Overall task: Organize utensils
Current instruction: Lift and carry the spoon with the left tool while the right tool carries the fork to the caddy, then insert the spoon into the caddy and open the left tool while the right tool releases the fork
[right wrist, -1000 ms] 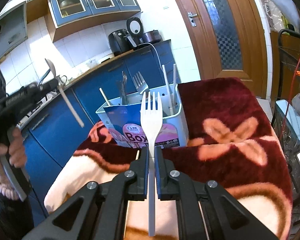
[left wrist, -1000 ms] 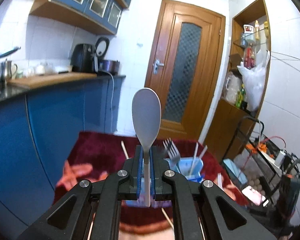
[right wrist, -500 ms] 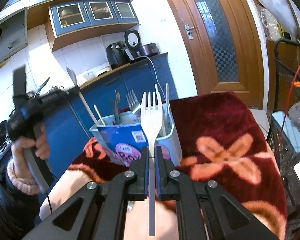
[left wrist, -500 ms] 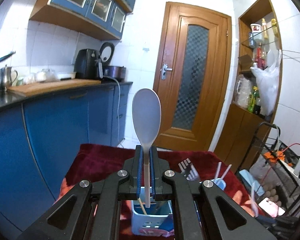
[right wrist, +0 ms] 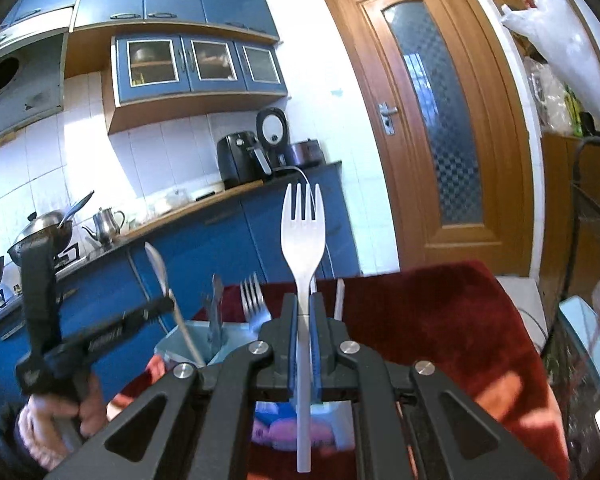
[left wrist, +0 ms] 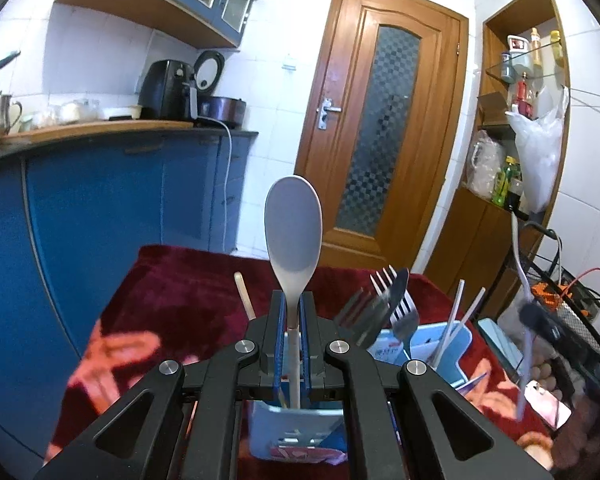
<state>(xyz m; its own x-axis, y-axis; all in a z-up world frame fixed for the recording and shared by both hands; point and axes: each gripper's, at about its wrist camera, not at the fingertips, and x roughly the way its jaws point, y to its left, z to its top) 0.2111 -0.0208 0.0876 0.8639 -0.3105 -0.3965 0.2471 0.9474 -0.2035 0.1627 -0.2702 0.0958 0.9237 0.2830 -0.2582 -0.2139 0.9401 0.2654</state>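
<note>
Kitchen, red blanket (left wrist: 188,280) with holder (left wrist: 448,344) standing on it.

Left gripper (left wrist: 294,320) clamped on spoon (left wrist: 293,236), held upright, handle end just above holder, bowl up. Right gripper (right wrist: 304,332) clamped on fork (right wrist: 303,236), also upright, tines up, holder (right wrist: 188,332) below and to the left. Left one probably nearer; straight lowering along the handle axis needed, avoiding the metal forks (left wrist: 396,304) inside.
</note>
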